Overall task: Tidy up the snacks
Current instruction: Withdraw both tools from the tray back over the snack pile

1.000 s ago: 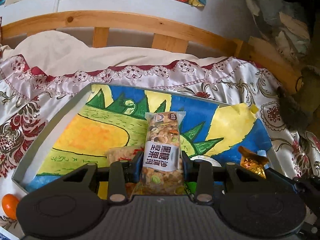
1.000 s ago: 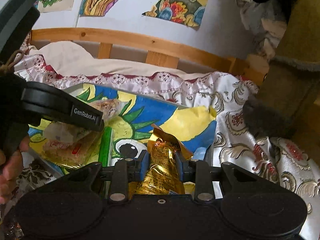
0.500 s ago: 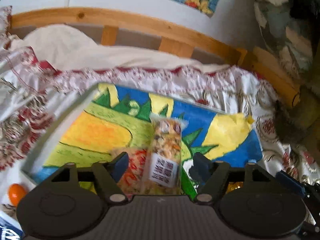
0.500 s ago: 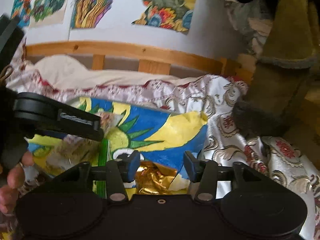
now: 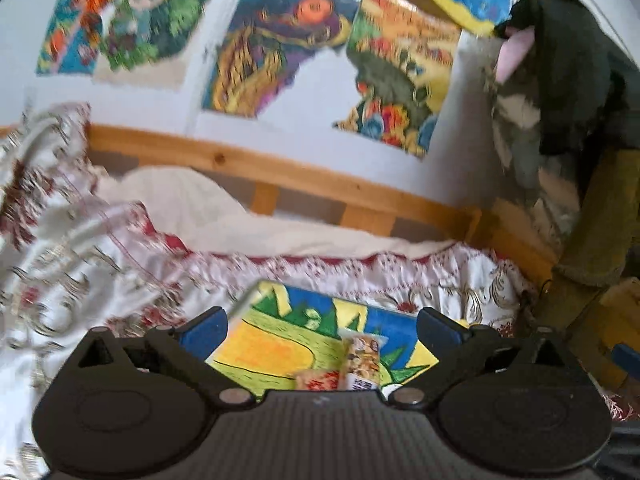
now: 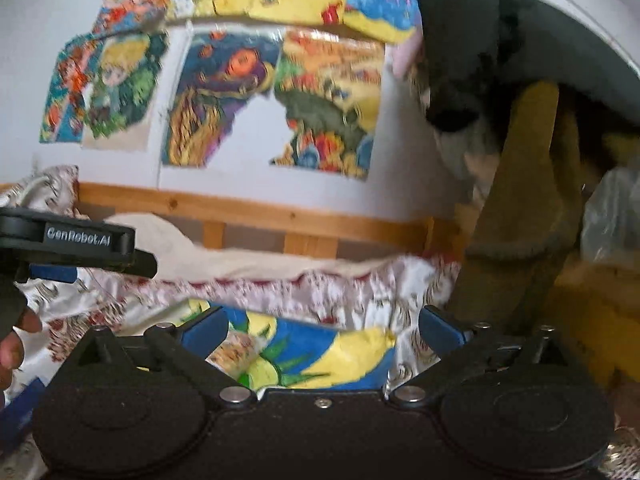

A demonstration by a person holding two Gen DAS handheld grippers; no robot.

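Both snacks released: left gripper point(image 5: 322, 326) and right gripper point(image 6: 322, 326) opening, empty; nut bar point(image 5: 363, 360) apparently on the painted tray point(image 5: 276, 344)

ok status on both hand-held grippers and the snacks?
Left hand-held gripper and right hand-held gripper opening, nothing between the jaws. Nut bar lying on the painted tray. Nothing in the way.
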